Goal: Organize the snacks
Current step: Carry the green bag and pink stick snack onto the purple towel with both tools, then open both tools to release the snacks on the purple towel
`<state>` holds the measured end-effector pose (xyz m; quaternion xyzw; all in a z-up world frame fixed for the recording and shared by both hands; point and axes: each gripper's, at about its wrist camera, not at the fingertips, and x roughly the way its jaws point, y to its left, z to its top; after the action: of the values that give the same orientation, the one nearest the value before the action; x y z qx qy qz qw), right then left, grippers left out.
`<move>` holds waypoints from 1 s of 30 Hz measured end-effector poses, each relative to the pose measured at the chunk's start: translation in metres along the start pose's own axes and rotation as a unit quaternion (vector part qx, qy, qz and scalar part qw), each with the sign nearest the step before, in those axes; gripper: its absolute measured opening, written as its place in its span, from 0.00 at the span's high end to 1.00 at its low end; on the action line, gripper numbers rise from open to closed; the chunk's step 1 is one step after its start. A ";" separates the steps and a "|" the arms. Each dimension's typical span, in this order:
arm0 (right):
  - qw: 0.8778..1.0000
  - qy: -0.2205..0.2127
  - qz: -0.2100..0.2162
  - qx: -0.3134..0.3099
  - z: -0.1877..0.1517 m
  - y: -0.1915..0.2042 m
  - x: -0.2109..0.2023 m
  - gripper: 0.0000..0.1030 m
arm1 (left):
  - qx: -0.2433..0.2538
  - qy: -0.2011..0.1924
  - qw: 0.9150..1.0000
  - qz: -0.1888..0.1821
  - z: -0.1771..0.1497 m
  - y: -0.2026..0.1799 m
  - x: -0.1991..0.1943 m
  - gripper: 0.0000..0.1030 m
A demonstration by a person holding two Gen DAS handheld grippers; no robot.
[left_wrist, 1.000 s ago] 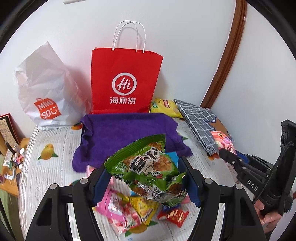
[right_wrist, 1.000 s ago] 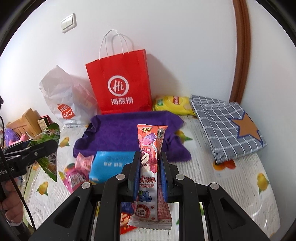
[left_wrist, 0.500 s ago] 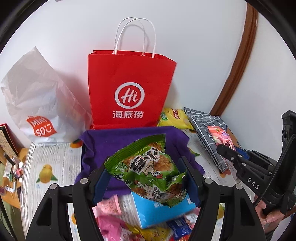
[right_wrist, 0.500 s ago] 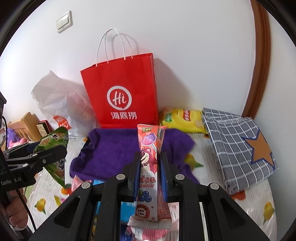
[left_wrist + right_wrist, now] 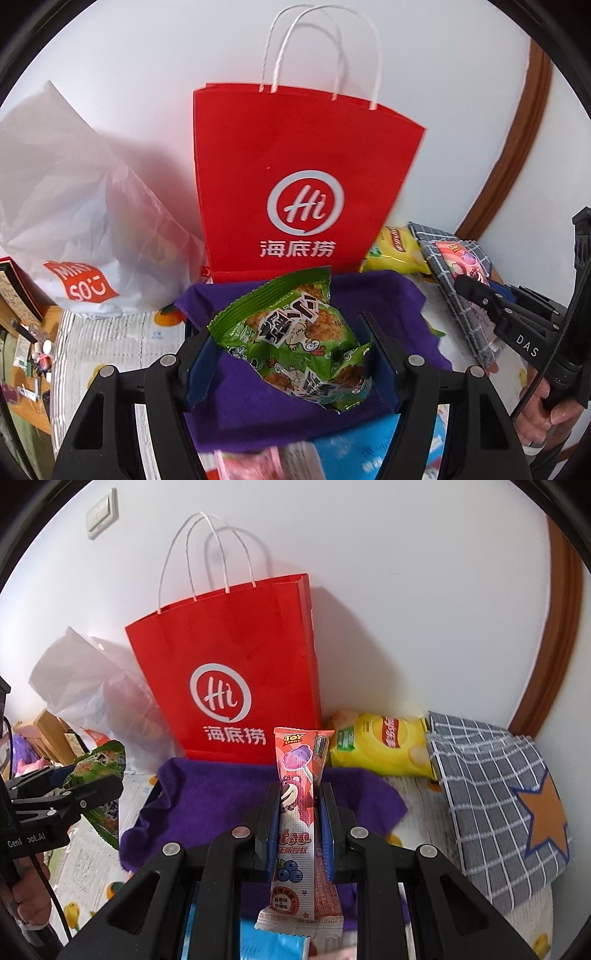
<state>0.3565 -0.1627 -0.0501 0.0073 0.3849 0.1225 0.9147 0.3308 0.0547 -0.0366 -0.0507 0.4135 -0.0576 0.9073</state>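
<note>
The left gripper point(image 5: 291, 354) clamps a green crinkled snack packet point(image 5: 295, 343) above the purple cloth tray point(image 5: 384, 295); the right gripper point(image 5: 299, 812) pinches a pink lollipop wrapper point(image 5: 299, 812). Behind stands a red paper bag point(image 5: 295, 177), its contents hidden, perhaps empty.

Both wrist views forward, near, sharing the red bag point(image 5: 295, 184).

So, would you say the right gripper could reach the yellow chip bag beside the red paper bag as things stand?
Probably not to grasp it: the right gripper is already shut on the pink lollipop packet. The path to the yellow chip bag looks free, with only the purple cloth below.
</note>
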 end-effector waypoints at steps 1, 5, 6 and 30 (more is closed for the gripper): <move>1.000 0.004 0.005 -0.001 0.001 -0.001 0.009 0.81 | -0.004 0.004 1.000 -0.001 0.001 0.005 0.009 0.33; 0.999 0.027 0.017 0.005 -0.010 -0.010 0.041 0.81 | -0.024 0.032 0.999 0.002 -0.004 0.020 0.043 0.33; 0.999 0.040 0.014 0.006 -0.013 -0.012 0.051 0.81 | -0.027 0.036 0.999 0.002 -0.006 0.022 0.048 0.33; 0.992 0.128 -0.005 -0.006 -0.047 -0.017 0.121 0.81 | -0.041 0.119 0.991 0.051 -0.024 0.032 0.103 0.33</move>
<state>0.4085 -0.1550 -0.1694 -0.0159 0.4982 0.1203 0.8585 0.3823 0.0697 -0.1334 -0.0595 0.5223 0.0002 0.8507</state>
